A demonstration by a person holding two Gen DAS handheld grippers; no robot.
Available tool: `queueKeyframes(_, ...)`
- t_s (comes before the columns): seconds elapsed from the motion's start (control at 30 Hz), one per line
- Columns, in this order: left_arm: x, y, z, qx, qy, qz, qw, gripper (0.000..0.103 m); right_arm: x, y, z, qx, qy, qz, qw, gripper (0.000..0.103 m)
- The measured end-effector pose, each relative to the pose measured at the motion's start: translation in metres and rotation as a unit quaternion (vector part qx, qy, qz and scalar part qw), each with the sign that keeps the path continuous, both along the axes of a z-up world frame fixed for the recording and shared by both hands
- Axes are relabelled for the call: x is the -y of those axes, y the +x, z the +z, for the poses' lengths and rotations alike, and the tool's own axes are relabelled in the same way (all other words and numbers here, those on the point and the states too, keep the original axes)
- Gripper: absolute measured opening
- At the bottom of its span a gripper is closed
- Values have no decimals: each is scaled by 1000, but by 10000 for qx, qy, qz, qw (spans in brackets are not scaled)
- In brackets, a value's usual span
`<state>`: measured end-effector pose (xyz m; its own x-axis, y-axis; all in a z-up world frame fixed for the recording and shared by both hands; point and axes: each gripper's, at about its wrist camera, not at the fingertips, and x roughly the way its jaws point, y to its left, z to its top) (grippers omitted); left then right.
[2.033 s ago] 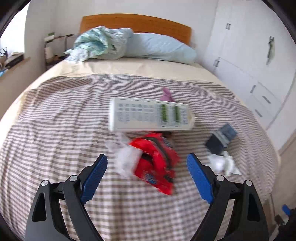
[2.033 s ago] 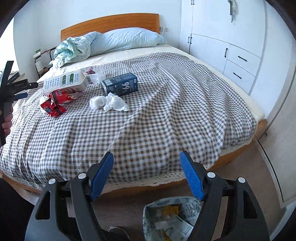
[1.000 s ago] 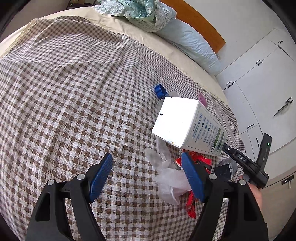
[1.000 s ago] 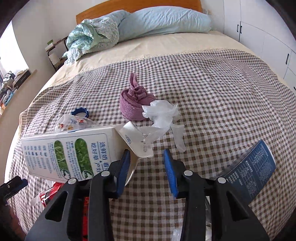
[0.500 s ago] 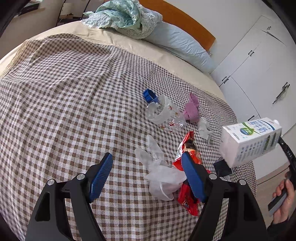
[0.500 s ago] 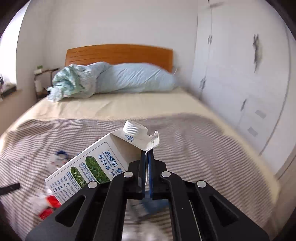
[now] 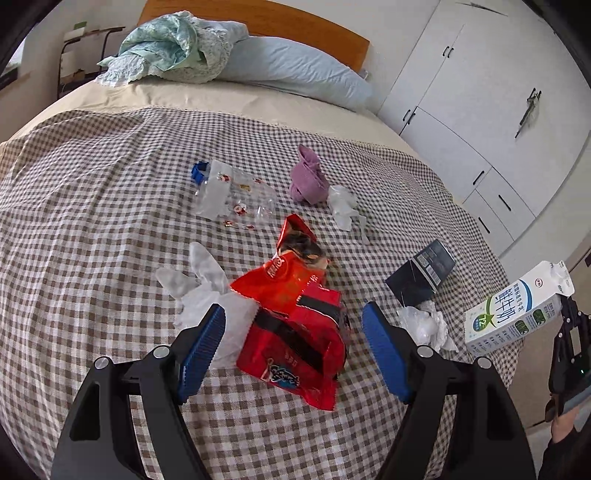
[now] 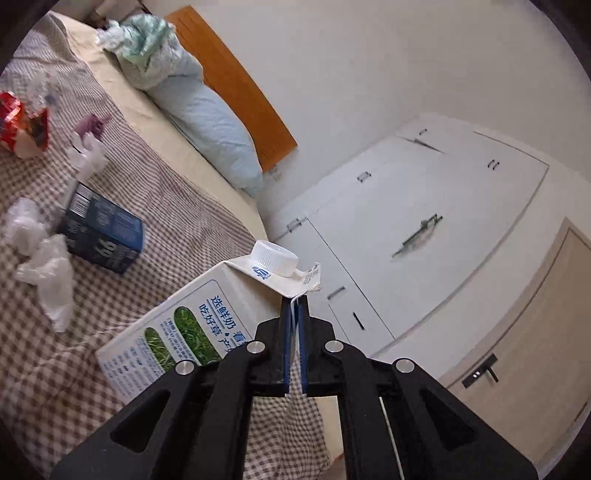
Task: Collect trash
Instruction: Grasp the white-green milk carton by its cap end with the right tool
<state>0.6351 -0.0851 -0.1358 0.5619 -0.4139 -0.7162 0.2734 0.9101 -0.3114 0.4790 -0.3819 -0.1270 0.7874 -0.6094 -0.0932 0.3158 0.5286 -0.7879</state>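
My left gripper [image 7: 293, 312] hangs open above the checked bedspread [image 7: 92, 221], its blue pads either side of a red snack bag [image 7: 303, 288] without touching it. A white plastic glove [image 7: 199, 284] lies beside the bag. Farther off lie a crushed clear bottle [image 7: 236, 199], a purple cloth [image 7: 308, 181], a dark blue box [image 7: 421, 273] and crumpled tissue [image 7: 424, 325]. My right gripper [image 8: 294, 301] pinches the top seam of a white milk carton [image 8: 177, 332], its jaws easing apart slightly. The carton [image 7: 517, 314] hangs in the air at the bed's right edge.
A blue pillow [image 7: 295, 70] and a bunched green blanket [image 7: 170, 48] lie at the wooden headboard [image 7: 258, 18]. White wardrobe doors [image 8: 406, 221] and a pale door [image 8: 535, 332] stand right of the bed. The dark blue box [image 8: 103, 236] and tissue [image 8: 44, 266] lie left of the carton.
The right gripper closed on the carton's top seam, lifted it off the bed and carried it right, past the bed's edge. The left gripper swung over the red bag, still open.
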Motion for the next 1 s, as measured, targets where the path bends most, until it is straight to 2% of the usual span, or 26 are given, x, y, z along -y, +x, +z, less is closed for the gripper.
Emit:
queueKeyframes(0.1,10,-7,-4,45,202,-150,9997,74,-16,-15,-3,-67,-221,210,9995,6)
queueKeyframes(0.2,11,-6,-7,-32,248,-137,9996,74,-22,-20,2,-302,-134,471,9983,8)
queueKeyframes(0.23,10,-5,-7,-62,208,-123,9997,74,-22,-19,6,-429,-59,524,9977,14)
queueKeyframes(0.33,5,-4,-5,-63,158,-91,9998,74,-25,-19,20,-1015,810,980,9867,82)
queueKeyframes(0.4,1,-3,-4,-47,146,-51,9999,74,-30,-18,23,-1328,1147,1126,9780,82)
queueKeyframes(0.47,-3,-1,-3,-83,95,-1,9999,74,-34,-14,25,-1373,1367,1098,9749,82)
queueKeyframes(0.53,-5,0,-4,-136,73,47,9999,74,-27,-10,37,-1120,2038,1030,9671,82)
queueKeyframes(0.6,-6,-1,-3,-154,82,52,9998,74,-7,-6,52,-616,2791,721,9556,82)
queueKeyframes(0.67,-6,-1,-3,-146,122,27,9998,74,25,-2,61,-131,3495,182,9367,82)
queueKeyframes(0.73,-6,-1,-2,-126,153,30,9998,74,62,-1,56,176,4182,-313,9076,82)
queueKeyframes(0.8,-8,1,-3,-157,128,67,9998,74,84,-3,47,417,4803,-494,8747,82)
queueKeyframes(0.83,-9,2,-4,-190,106,96,9997,74,87,-3,45,512,5003,-436,8632,82)
queueKeyframes(1.0,-7,4,-8,-208,150,67,9996,74,72,19,56,372,5235,-244,8508,82)
